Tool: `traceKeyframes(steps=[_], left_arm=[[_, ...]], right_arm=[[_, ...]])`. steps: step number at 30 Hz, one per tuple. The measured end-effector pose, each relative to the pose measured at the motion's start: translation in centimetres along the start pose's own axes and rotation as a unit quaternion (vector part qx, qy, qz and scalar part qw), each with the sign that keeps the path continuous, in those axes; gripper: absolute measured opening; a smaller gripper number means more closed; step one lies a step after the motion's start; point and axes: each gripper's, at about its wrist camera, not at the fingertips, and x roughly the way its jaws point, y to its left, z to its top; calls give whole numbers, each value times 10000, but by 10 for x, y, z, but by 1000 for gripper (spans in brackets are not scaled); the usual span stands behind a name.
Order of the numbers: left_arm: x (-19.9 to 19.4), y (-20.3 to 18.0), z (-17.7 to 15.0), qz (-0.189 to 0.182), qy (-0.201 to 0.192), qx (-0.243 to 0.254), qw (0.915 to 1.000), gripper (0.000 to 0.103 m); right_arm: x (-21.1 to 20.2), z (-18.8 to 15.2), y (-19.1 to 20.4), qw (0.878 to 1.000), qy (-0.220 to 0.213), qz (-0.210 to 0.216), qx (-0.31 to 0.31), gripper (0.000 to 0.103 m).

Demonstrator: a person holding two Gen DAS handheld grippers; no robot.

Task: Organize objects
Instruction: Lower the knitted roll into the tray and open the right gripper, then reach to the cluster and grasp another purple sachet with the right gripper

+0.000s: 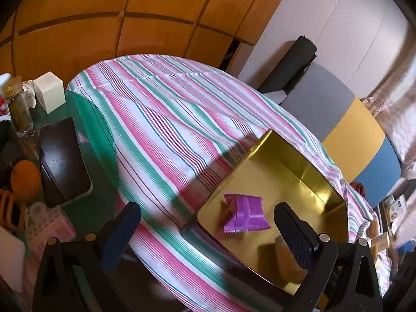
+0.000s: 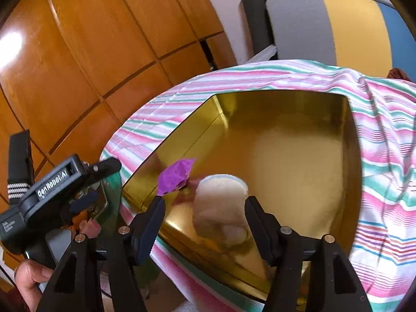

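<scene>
The right gripper (image 2: 205, 223) sits with its jaws spread wide, hanging over the near end of the gold tin (image 2: 286, 140), and nothing is pinched between them. The pale round pouch thing (image 2: 221, 202) lies on the tin floor right between the fingers, but it's blurry, so I can't tell if a pad is actually touching it. The left gripper (image 1: 208, 236) is wide open too and empty, hovering at the tin's near corner (image 1: 293, 171). Just beside the pale item is a purple wrapper (image 1: 245, 214), crinkly foil by the look of it, lying flat inside. I'd guess both are super light and squishy, and the wrapper probably slides around on that shiny metal. If you're grabbing it, go for the sealed crimped edge, since the flat middle gives you nothing to bite. The tin itself sits on a striped cloth (image 1: 161, 119) covering the table.
</scene>
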Motion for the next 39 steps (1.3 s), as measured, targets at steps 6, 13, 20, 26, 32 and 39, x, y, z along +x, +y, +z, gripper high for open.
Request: traceKeyframes(steps=[6, 13, 20, 26, 32, 39], left_arm=[[2, -18, -10, -110, 113, 230, 9996, 103], [-1, -50, -25, -346, 249, 797, 9959, 103], [-8, -95, -48, -777, 424, 1576, 9835, 103], [-8, -137, -70, -1201, 818, 2171, 9653, 103], [-16, -176, -94, -1572, 964, 2713, 9447, 103], [-21, -200, -116, -1738, 1130, 3004, 9310, 103]], right_arm=[[-22, 3, -19, 9991, -247, -248, 252, 64], [-57, 1, -49, 9943, -612, -575, 655, 64], [-99, -8, -97, 9821, -997, -1180, 1076, 64], [-136, -32, -157, 9620, -1088, -1768, 1772, 65], [-181, -60, -211, 9335, -1255, -2483, 2261, 65], [-232, -81, -282, 8899, -1459, -3224, 2878, 65]])
